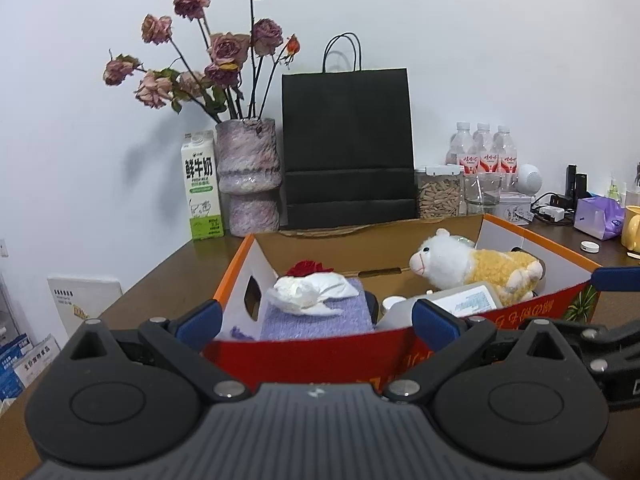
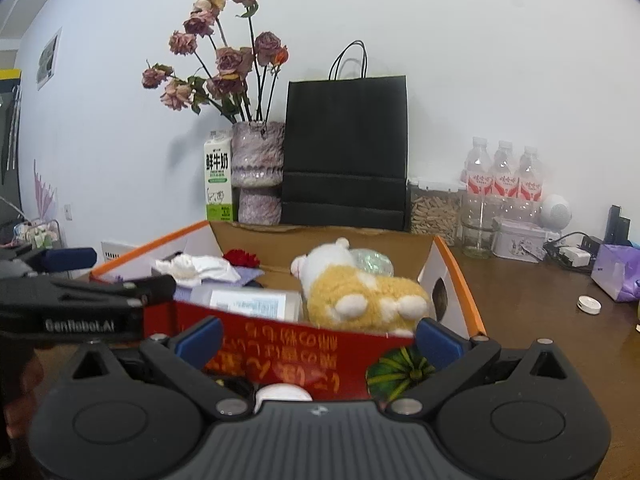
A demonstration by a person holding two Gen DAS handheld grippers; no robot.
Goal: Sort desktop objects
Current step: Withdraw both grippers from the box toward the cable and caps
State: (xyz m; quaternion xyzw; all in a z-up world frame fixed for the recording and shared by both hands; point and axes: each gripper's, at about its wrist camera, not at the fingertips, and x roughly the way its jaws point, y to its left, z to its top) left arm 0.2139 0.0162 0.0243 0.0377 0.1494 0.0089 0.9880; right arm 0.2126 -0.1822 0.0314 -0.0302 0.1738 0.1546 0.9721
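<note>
An open red and orange cardboard box stands on the brown desk right in front of both grippers. Inside lie a yellow and white plush sheep, a purple tissue pack with white tissue sticking out, a red flower and a white labelled bottle. My left gripper is open and empty at the box's near wall. My right gripper is open and empty at the same wall, further right. The left gripper's side shows in the right wrist view.
Against the back wall stand a milk carton, a vase of dried roses, a black paper bag, a jar of snacks, three water bottles and a glass. To the right lie a tin, chargers, a purple tissue pack and a white cap.
</note>
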